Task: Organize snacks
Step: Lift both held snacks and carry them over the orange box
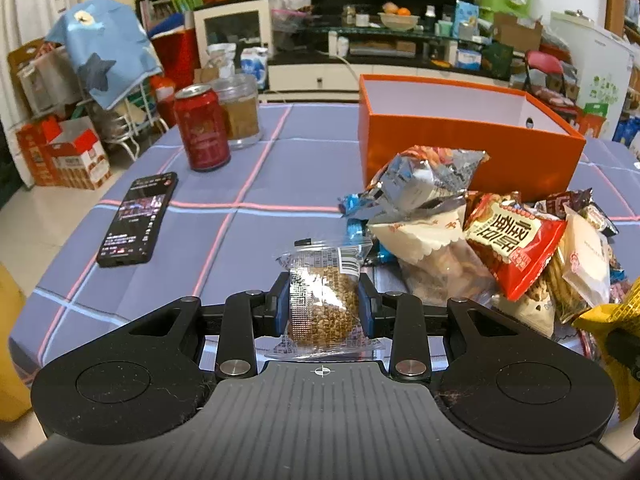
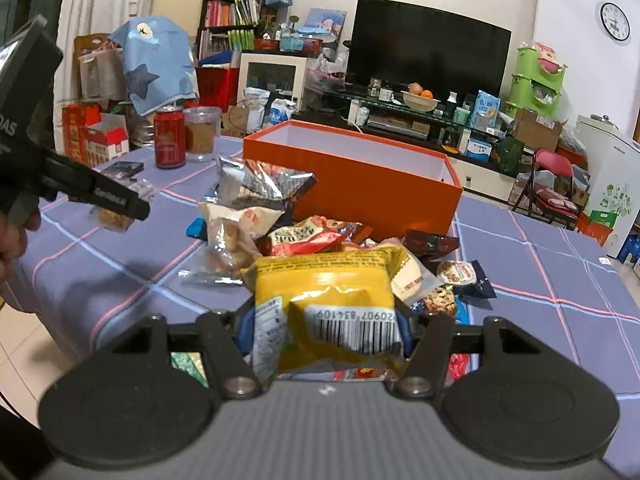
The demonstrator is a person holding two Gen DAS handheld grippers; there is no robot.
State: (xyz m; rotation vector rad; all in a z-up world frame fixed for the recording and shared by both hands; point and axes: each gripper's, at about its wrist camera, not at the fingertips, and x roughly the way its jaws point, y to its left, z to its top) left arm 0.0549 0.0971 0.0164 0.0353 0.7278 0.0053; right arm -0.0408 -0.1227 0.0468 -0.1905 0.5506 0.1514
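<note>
My left gripper (image 1: 323, 300) is shut on a clear packet of brown grain snack (image 1: 323, 300), held above the checked tablecloth. The same gripper (image 2: 120, 216) shows at the left of the right wrist view with the packet (image 2: 114, 216) hanging from it. My right gripper (image 2: 324, 324) is shut on a yellow snack bag (image 2: 324, 304) with a barcode facing me. A pile of mixed snack packets (image 1: 500, 240) lies in front of an open orange box (image 1: 460, 136), whose white inside (image 2: 360, 148) looks bare. The pile (image 2: 280, 216) sits between both grippers and the box.
A red can (image 1: 202, 128) and a clear jar (image 1: 240, 110) stand at the table's far left, with a black phone (image 1: 138, 220) lying nearer. The purple checked cloth (image 1: 248, 184) is bare left of the pile. Beyond the table are shelves, a television and a red chair (image 2: 554, 184).
</note>
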